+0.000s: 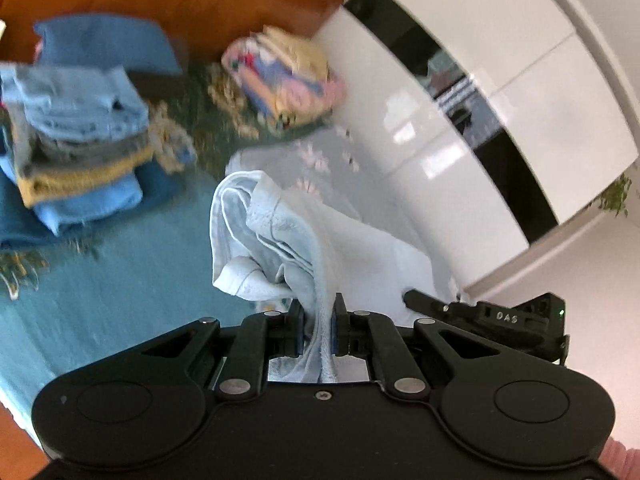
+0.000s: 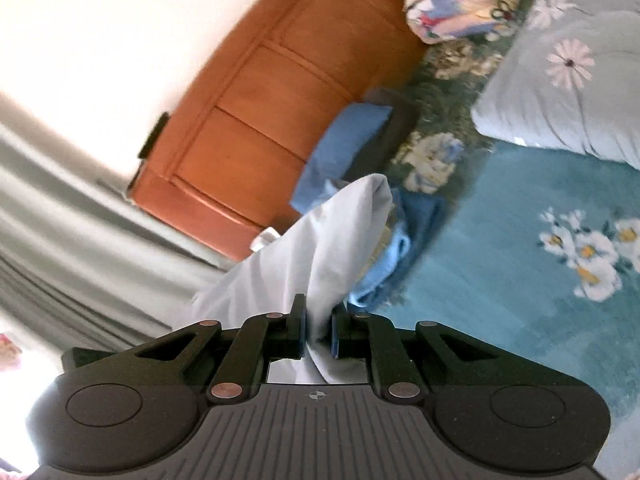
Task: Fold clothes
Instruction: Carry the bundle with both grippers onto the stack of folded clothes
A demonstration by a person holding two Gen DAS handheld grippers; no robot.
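Black right gripper (image 1: 486, 312) reads "DAS" (blurry); both it and left gripper (image 1: 320, 326) pinch pale-blue garment (image 1: 264, 240), bunched just ahead.

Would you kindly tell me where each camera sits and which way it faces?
Left wrist: on the left tool, looking along its fingers at the pale blue garment it clamps, the folded stack and white cabinets; the other tool shows at right.
Right wrist: on the right tool, clamping pale cloth, facing the wooden headboard.
Shared: teal bedspread, patterned bundle.
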